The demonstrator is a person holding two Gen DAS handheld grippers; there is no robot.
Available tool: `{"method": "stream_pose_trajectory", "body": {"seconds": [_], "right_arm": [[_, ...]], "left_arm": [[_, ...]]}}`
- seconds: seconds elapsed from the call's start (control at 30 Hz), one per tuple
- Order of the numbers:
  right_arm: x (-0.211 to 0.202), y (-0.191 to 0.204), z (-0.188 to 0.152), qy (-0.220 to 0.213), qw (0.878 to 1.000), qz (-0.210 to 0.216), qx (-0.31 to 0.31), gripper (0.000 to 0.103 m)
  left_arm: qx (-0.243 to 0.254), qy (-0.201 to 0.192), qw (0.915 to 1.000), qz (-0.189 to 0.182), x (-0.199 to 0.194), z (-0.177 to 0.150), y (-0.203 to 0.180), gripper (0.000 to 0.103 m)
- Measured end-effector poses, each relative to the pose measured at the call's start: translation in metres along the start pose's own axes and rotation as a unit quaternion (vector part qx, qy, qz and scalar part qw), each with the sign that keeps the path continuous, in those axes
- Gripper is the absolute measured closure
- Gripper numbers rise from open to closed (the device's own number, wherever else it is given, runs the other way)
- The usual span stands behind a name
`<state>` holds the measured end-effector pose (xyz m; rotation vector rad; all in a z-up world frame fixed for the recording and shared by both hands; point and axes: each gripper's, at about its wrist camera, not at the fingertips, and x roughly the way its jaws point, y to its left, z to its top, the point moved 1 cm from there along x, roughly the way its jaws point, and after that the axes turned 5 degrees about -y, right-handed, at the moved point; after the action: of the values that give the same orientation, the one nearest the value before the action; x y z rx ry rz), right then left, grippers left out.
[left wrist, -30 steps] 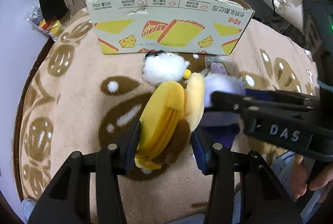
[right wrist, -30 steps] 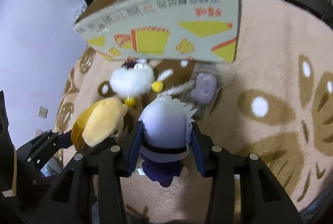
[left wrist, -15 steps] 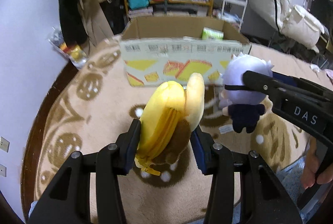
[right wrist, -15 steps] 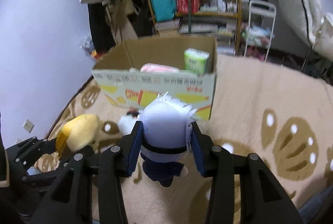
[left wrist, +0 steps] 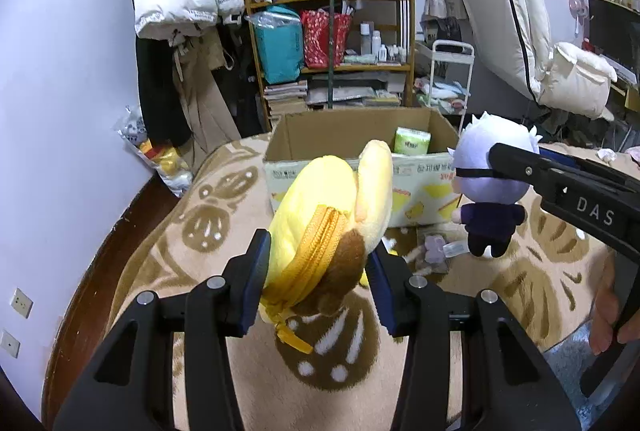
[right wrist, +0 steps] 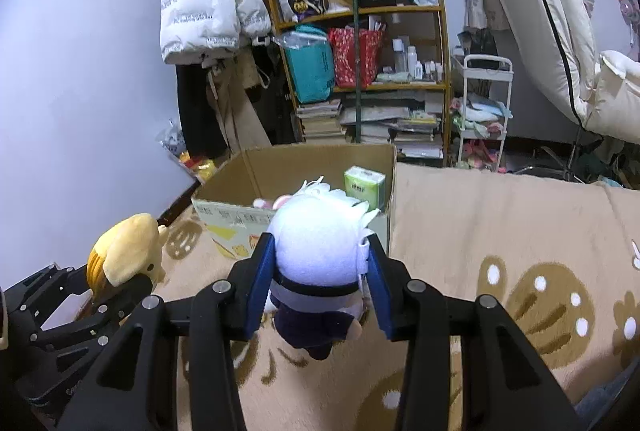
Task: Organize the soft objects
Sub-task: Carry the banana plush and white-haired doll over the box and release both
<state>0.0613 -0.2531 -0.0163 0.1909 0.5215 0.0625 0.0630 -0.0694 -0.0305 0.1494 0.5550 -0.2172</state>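
- Left gripper, at the bottom centre of the left wrist view, is clamped on a yellow plush pouch with an orange zipper, held clear of the beige patterned rug.
- Right gripper, at the bottom centre of the right wrist view, is clenched on the head of a white-haired plush doll, whose dark body hangs below the pads.
- An open cardboard box sits mid-frame beyond both toys, with a green tissue pack standing in its right corner.
- Under the doll in the left wrist view, a small purple toy lies on the rug by the box.
- Behind the box stands a crowded wooden shelf.
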Motion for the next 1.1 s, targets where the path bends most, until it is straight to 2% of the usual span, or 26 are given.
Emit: {"method": "stream_pose_trajectory", "body": {"seconds": [0.27,0.53,0.87,1.1], "right_arm": [[-0.013,0.005,0.013,-0.04,0.999,0.016,-0.001,0.056],[-0.022,0.014,0.022,-0.069,0.997,0.026,-0.013,0.056],[-0.024,0.021,0.042,-0.099,0.994,0.042,-0.007,0.056],[-0.015,0.027,0.056,-0.107,0.994,0.026,-0.028,0.056]], "left_arm": [[0.001,-0.043,0.9991,0.003,-0.014,0.02,0.005,0.057],[0.003,-0.067,0.9977,0.003,-0.021,0.038,0.01,0.057],[0.003,-0.089,0.996,-0.006,-0.017,0.07,0.019,0.057],[-0.014,-0.083,0.9963,-0.019,0.001,0.088,0.031,0.057]]}}
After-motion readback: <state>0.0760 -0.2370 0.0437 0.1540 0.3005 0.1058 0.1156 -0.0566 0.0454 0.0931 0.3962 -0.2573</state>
